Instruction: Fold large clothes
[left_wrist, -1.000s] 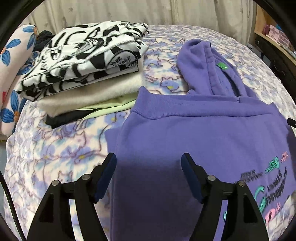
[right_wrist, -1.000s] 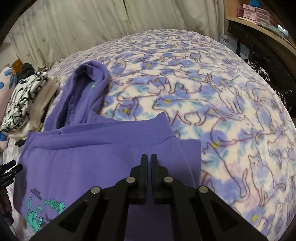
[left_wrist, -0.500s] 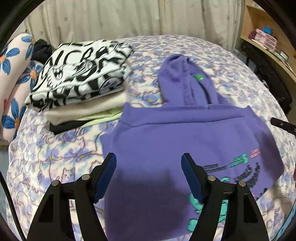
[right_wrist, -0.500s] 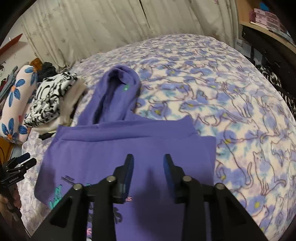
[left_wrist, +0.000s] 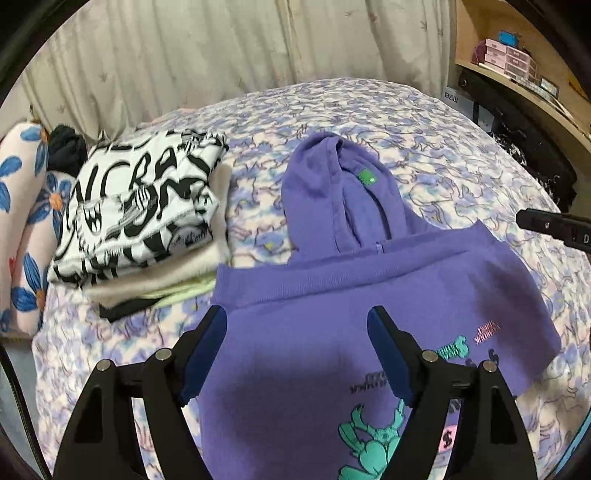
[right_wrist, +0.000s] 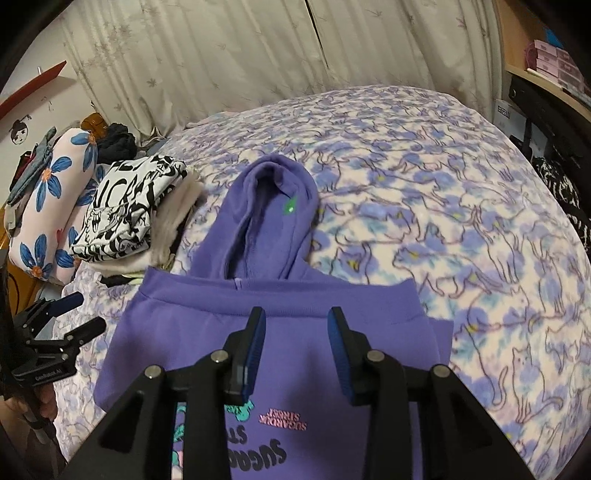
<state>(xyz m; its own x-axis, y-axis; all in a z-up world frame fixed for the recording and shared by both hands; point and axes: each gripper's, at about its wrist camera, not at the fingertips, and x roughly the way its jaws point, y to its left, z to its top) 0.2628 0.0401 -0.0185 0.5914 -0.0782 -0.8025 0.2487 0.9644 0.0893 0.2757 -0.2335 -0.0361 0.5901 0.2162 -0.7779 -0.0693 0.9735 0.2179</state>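
Note:
A purple hoodie (left_wrist: 369, 302) lies folded on the bed, printed side up, its hood (left_wrist: 340, 192) spread flat toward the far side. It also shows in the right wrist view (right_wrist: 295, 295). My left gripper (left_wrist: 297, 350) is open and empty, held above the hoodie's near left part. My right gripper (right_wrist: 296, 347) is open and empty above the hoodie's middle. The left gripper shows at the left edge of the right wrist view (right_wrist: 62, 325). The right gripper's tip shows at the right edge of the left wrist view (left_wrist: 546, 223).
A stack of folded clothes (left_wrist: 147, 206), black-and-white print on top, sits left of the hoodie. Floral pillows (left_wrist: 26, 229) lie beyond it. The bed has a cat-print blanket (right_wrist: 461, 221). Curtains hang behind. A shelf with boxes (left_wrist: 509, 59) stands at right.
My right gripper has opened, letting go of the hoodie. Both grippers have pulled back and up from the hoodie, which now lies flat.

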